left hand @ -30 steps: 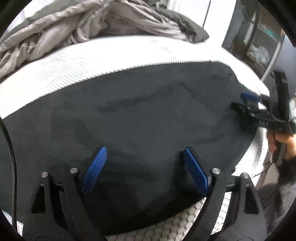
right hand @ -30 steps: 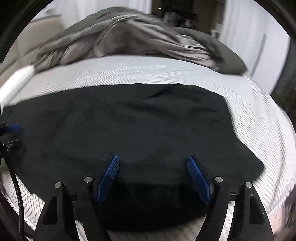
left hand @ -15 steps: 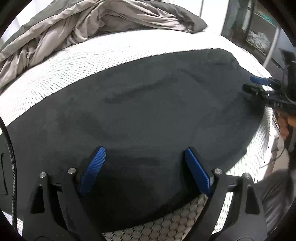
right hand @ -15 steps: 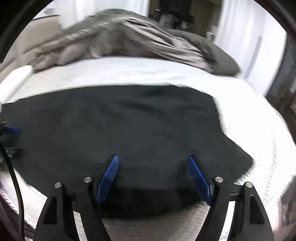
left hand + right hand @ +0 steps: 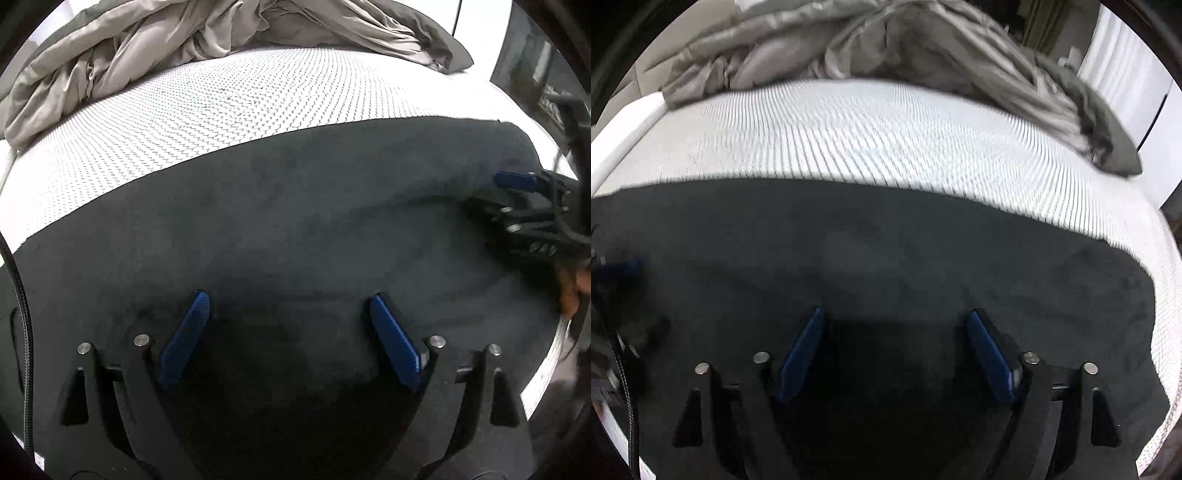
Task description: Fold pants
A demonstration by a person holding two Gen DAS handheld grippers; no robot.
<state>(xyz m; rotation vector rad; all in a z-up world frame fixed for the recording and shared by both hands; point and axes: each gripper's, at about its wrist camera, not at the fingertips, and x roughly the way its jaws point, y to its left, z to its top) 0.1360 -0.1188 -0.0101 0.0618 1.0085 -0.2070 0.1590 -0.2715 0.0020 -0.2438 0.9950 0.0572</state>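
Observation:
The black pants (image 5: 295, 221) lie flat across the near part of a white patterned mattress (image 5: 184, 122); they also fill the lower half of the right wrist view (image 5: 886, 258). My left gripper (image 5: 288, 306) is open, its blue pads low over the near edge of the cloth and empty. My right gripper (image 5: 895, 321) is open too, low over the cloth. The right gripper also shows at the right edge of the left wrist view (image 5: 517, 192), over the pants' right end. The left gripper shows blurred at the left edge of the right wrist view (image 5: 617, 273).
A crumpled grey duvet (image 5: 221, 44) is heaped along the far side of the mattress (image 5: 886, 133), and it shows in the right wrist view (image 5: 905, 48). A dark shelf unit (image 5: 535, 74) stands beyond the bed's right side.
Both grippers have moved forward and lower over the pants; the cloth edge has dropped out of view under the fingers. The right gripper sits further in over the pants' right end.

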